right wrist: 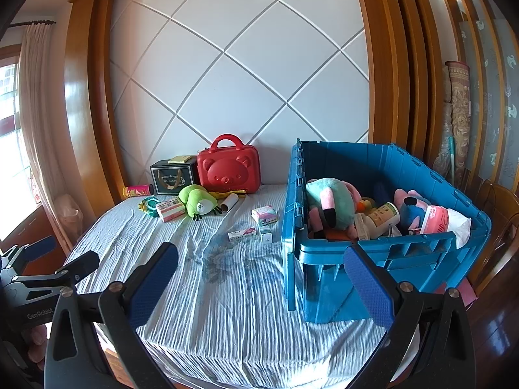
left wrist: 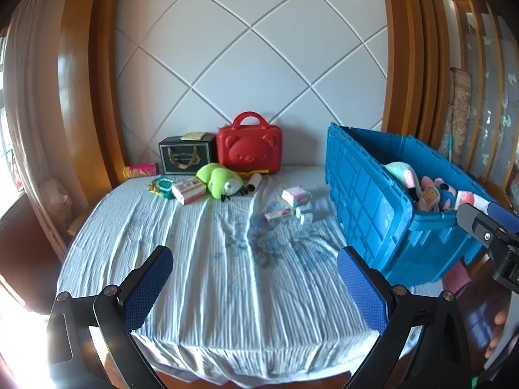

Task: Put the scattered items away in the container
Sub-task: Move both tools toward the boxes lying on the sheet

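Note:
A blue plastic crate (left wrist: pixel 373 201) (right wrist: pixel 418 256) stands on the bed's right side, holding several plush toys and bottles. Scattered at the far end lie a green frog plush (left wrist: pixel 219 180) (right wrist: pixel 196 202), a red-and-white box (left wrist: pixel 189 189) (right wrist: pixel 169 210), a paper roll (left wrist: pixel 254 183) (right wrist: pixel 229 202), a teal toy (left wrist: pixel 160 186) (right wrist: pixel 150 205) and small boxes (left wrist: pixel 293 206) (right wrist: pixel 264 222). My left gripper (left wrist: pixel 254 288) is open and empty above the near bed. My right gripper (right wrist: pixel 261 287) is open and empty, near the crate's front left corner.
A red bear-face case (left wrist: pixel 249 150) (right wrist: pixel 227 170), a dark gift box (left wrist: pixel 186 155) (right wrist: pixel 173 175) and a yellow-pink can (left wrist: pixel 141 171) (right wrist: pixel 138 190) sit against the padded headboard. The wrinkled blue-striped sheet (left wrist: pixel 227 275) covers the bed. Wooden panels flank both sides.

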Available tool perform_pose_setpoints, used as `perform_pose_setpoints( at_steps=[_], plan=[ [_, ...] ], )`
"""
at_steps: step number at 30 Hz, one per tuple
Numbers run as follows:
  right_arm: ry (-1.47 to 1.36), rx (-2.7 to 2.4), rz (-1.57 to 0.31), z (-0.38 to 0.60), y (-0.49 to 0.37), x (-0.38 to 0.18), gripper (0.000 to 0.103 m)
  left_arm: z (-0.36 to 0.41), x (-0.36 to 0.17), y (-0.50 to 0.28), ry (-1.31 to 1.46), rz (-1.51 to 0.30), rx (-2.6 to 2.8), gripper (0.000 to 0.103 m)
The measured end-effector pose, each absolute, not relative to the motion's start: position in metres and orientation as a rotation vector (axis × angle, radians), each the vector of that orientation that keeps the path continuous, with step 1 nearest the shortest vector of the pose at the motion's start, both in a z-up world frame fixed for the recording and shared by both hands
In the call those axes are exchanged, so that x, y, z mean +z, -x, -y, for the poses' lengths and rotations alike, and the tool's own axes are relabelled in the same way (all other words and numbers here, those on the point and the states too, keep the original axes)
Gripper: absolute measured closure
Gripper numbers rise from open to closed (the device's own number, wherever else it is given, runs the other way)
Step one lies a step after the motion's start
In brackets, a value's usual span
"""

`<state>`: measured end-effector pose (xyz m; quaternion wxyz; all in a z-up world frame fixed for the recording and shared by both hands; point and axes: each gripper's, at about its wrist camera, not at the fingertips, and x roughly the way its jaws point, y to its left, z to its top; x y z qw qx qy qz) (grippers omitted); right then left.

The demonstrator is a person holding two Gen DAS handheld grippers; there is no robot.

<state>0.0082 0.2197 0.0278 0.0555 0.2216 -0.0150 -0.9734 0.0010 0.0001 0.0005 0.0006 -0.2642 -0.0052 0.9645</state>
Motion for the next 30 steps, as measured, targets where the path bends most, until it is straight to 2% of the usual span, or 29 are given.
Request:
perform_pose_setpoints(
  at_steps=[30],
  plan=[
    [-0.669, -2.981, 0.051, -0.207, -0.011, 0.032, 0.000, 0.012, 0.004, -0.011, 0.847, 0.056, 3.042, 0.001]
  ],
)
